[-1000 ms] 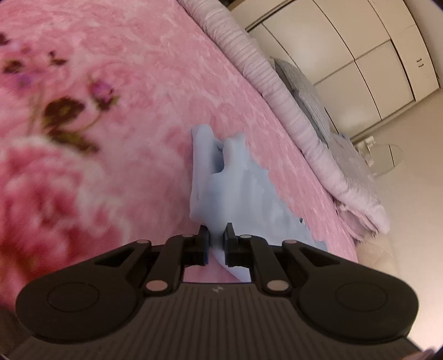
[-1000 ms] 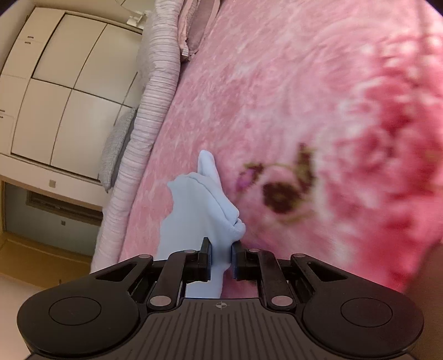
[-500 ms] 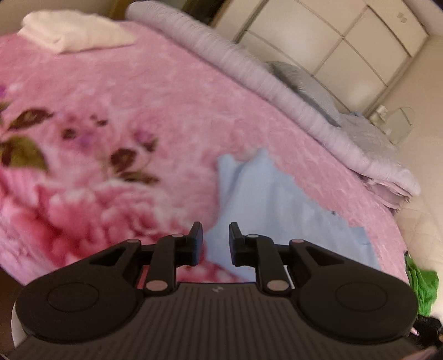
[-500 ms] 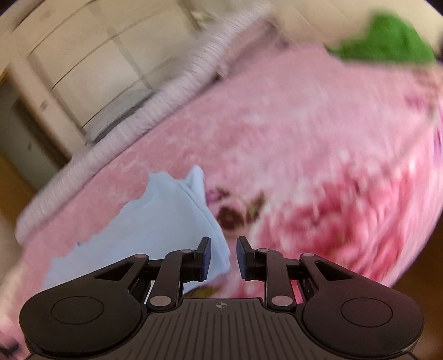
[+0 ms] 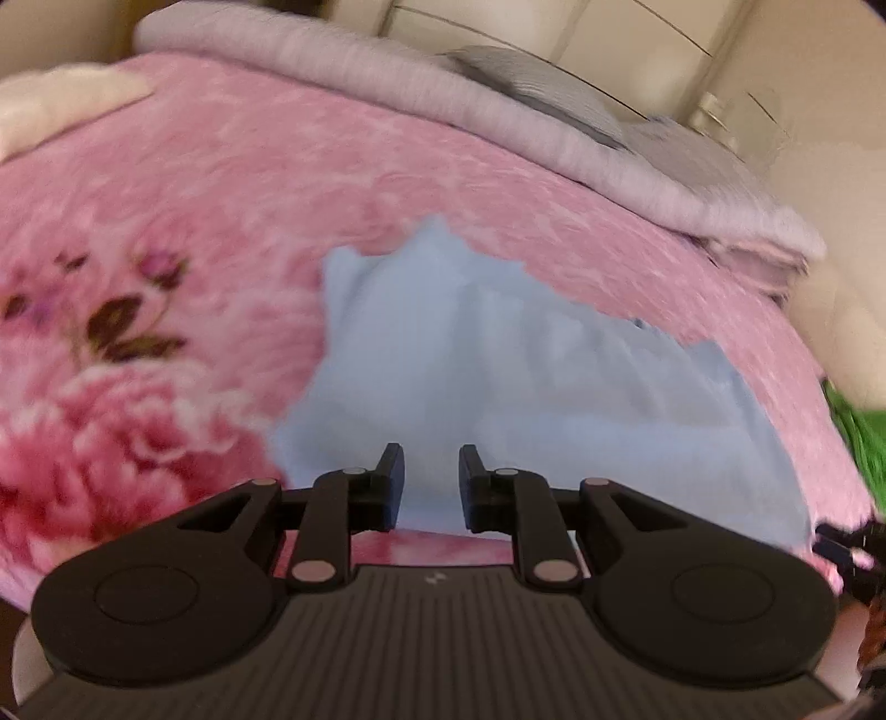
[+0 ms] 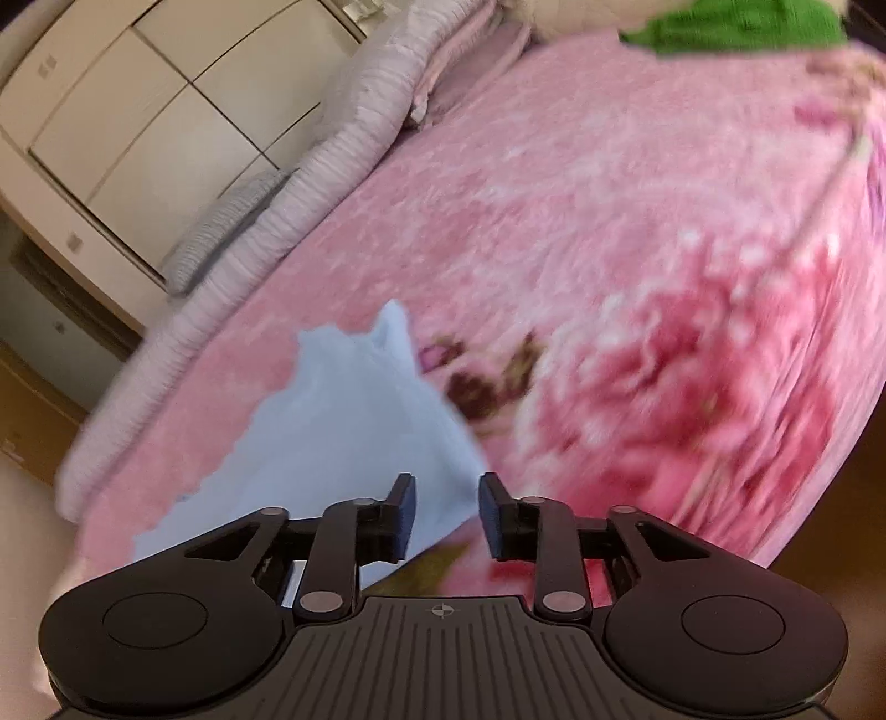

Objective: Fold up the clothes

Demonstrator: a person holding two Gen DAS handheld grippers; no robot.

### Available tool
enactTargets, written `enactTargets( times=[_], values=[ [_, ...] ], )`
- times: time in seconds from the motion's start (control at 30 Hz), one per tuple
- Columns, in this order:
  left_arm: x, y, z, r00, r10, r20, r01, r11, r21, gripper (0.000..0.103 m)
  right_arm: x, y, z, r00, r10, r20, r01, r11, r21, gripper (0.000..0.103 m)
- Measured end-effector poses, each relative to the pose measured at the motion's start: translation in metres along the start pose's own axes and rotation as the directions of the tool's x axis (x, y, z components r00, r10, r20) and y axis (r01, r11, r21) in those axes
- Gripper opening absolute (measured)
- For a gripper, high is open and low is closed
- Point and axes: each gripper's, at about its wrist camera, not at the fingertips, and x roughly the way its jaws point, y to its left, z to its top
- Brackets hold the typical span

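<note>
The left tongs (image 5: 425, 484) hang parted and empty above the near edge of the light blue garment (image 5: 498, 376), which lies spread on the pink floral blanket (image 5: 221, 183), apparently laid out for folding. The right tongs (image 6: 441, 512) gape likewise, gripping nothing, over its right corner.

Motion blur smears the pink blanket (image 6: 637, 232); frame edges crop the green garment (image 6: 742, 27).

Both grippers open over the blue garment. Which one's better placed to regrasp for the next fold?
Left, probably. The left gripper sits squarely over the light blue garment; the right gripper straddles its edge, half over pink blanket.
</note>
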Motion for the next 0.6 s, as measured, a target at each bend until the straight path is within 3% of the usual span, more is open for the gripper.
enactTargets(
  times=[0.17, 0.4, 0.6],
  values=[
    [0.012, -0.02, -0.006, 0.996, -0.084, -0.037, 0.085, 0.996, 0.021, 0.016, 0.016, -0.01, -0.011, 0.996, 0.049, -0.081, -0.036, 0.988, 0.147, 0.04],
    [0.03, -0.049, -0.005, 0.984, -0.164, -0.073, 0.169, 0.983, 0.068, 0.016, 0.022, -0.026, -0.001, 0.995, 0.088, -0.055, -0.066, 0.947, 0.314, 0.041],
    [0.054, -0.067, 0.001, 0.975, -0.203, -0.09, 0.21, 0.974, 0.085, 0.016, 0.03, -0.027, 0.003, 0.995, 0.099, -0.019, -0.086, 0.934, 0.347, 0.045]
  ],
)
